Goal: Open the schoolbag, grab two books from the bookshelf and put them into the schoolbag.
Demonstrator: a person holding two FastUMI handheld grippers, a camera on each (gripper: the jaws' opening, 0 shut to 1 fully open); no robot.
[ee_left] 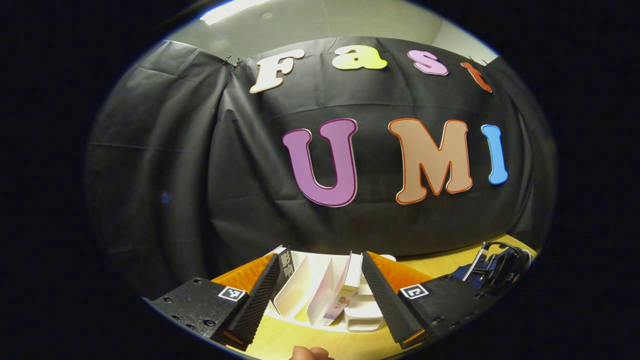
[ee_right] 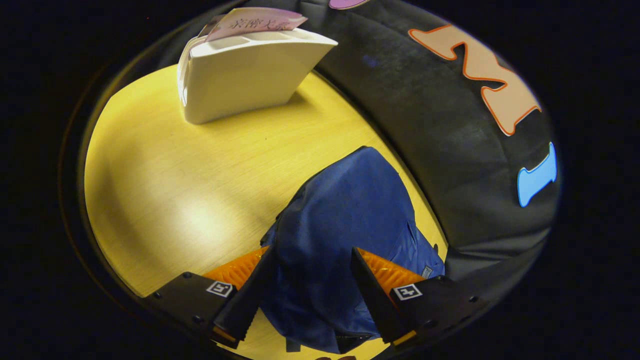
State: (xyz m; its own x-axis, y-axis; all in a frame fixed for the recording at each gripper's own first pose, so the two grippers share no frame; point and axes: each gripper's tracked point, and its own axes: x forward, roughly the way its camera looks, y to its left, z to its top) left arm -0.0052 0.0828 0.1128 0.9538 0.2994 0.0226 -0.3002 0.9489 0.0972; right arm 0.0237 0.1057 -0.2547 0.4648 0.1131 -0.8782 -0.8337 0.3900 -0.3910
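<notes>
In your left gripper view, your left tongs point(ee_left: 320, 295) stand wide apart with nothing between them, raised above the wooden surface point(ee_left: 300, 340) and aimed at the white bookshelf point(ee_left: 300, 287). A pale book point(ee_left: 345, 292) leans in one of its slots, and a dark book point(ee_left: 286, 264) stands at its left end, close behind the left finger. To the right, well apart from the bookshelf, the dark top of the schoolbag point(ee_left: 492, 272) shows at the surface's edge. A bit of your hand point(ee_left: 310, 353) shows at the bottom.

In your right gripper view, your right tongs point(ee_right: 310, 295) are also apart, hovering over the blue schoolbag point(ee_right: 345, 215), which lies on the surface point(ee_right: 165, 190) near the black cloth wall point(ee_right: 450, 165); whether the fingers touch the fabric you cannot tell. The bookshelf point(ee_right: 240, 80) stands farther off, with a pale book point(ee_right: 255, 21) sticking out of its top.
</notes>
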